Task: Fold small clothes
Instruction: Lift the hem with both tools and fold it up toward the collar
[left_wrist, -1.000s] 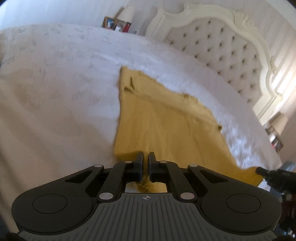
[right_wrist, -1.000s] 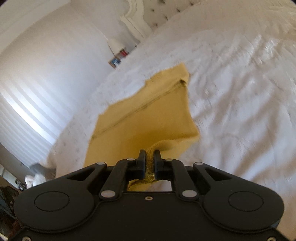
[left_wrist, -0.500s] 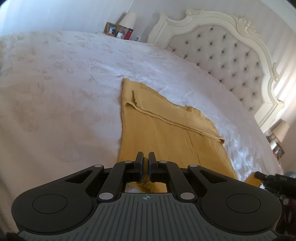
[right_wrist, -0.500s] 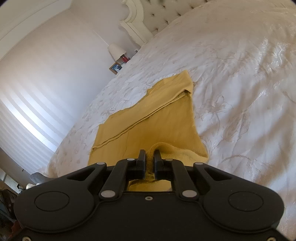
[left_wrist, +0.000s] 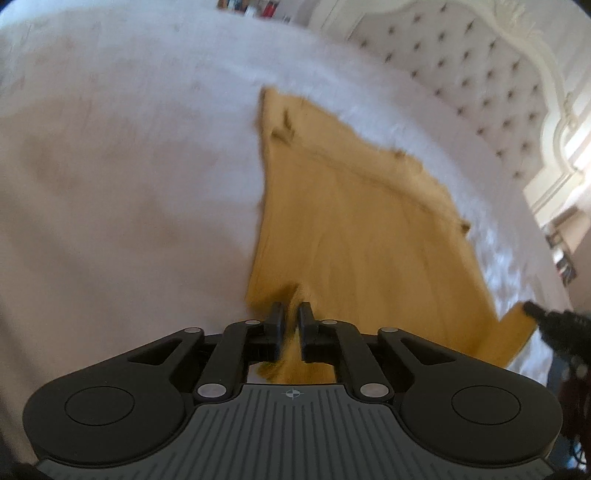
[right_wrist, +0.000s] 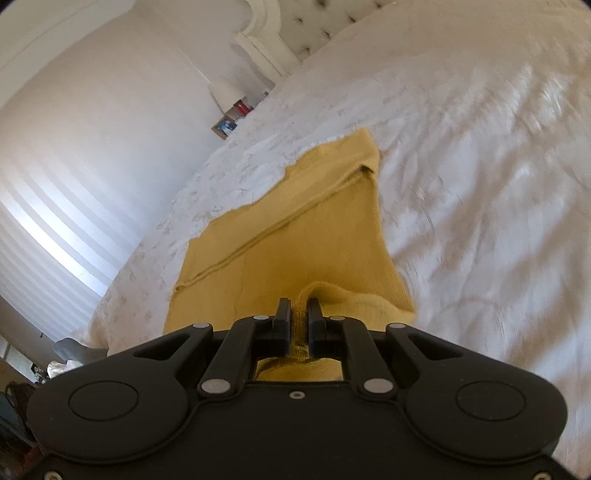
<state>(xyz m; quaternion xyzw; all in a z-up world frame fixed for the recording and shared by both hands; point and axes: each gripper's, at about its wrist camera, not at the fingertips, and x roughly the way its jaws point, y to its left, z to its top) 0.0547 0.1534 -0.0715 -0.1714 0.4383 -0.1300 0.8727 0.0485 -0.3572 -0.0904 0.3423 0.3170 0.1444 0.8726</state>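
You are working over a white bedspread (left_wrist: 129, 192) with a mustard-yellow garment (left_wrist: 362, 236) lying spread across it, its far part folded so that a hemmed edge is running diagonally across the cloth. Your left gripper (left_wrist: 291, 314) is sitting at the garment's near left corner; its jaws have just been opening a little, and a fold of the yellow fabric is still standing in the narrow gap between them, though the blur is making it hard to say whether the pads are still pressing on it. Your right gripper (right_wrist: 298, 312) is pinching a bunched ridge of the same garment (right_wrist: 295, 240) at its near right corner, the jaws nearly closed with the cloth clamped between them and lifted slightly off the bed. In the left wrist view, that right gripper (left_wrist: 532, 312) is showing at the right edge, its black tip touching the garment's corner. A tufted cream headboard (left_wrist: 480, 81) is standing beyond the bed, and a small lamp (right_wrist: 225, 92) and a picture frame (right_wrist: 224, 126) are sitting on a bedside stand by the wall.
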